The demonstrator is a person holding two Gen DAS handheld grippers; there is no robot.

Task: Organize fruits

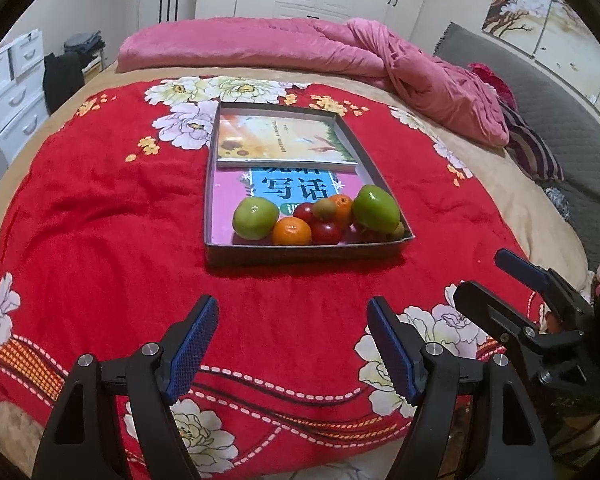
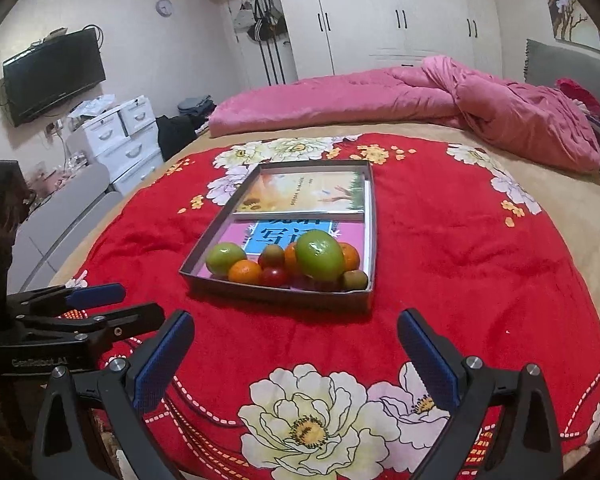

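A shallow grey box (image 1: 300, 249) (image 2: 276, 295) lies on the red flowered blanket. Its near end holds a pile of fruit: two green apples (image 1: 255, 218) (image 1: 376, 208) (image 2: 319, 255), oranges (image 1: 291, 231) (image 2: 244, 271), red tomatoes (image 1: 325, 233) (image 2: 274, 276) and small kiwis (image 1: 324, 208) (image 2: 355, 279). Two books (image 1: 280, 140) (image 2: 308, 196) lie in the box behind the fruit. My left gripper (image 1: 292, 320) is open and empty, short of the box. My right gripper (image 2: 296, 332) is open and empty, also short of the box; it shows at the right of the left wrist view (image 1: 496, 276).
A rumpled pink quilt (image 1: 420, 68) (image 2: 480, 104) lies across the far side of the bed. A grey headboard (image 1: 560, 120) is at the right. White drawers (image 2: 120, 136) and a wall TV (image 2: 52, 76) stand to the left. White wardrobes (image 2: 380, 12) fill the back wall.
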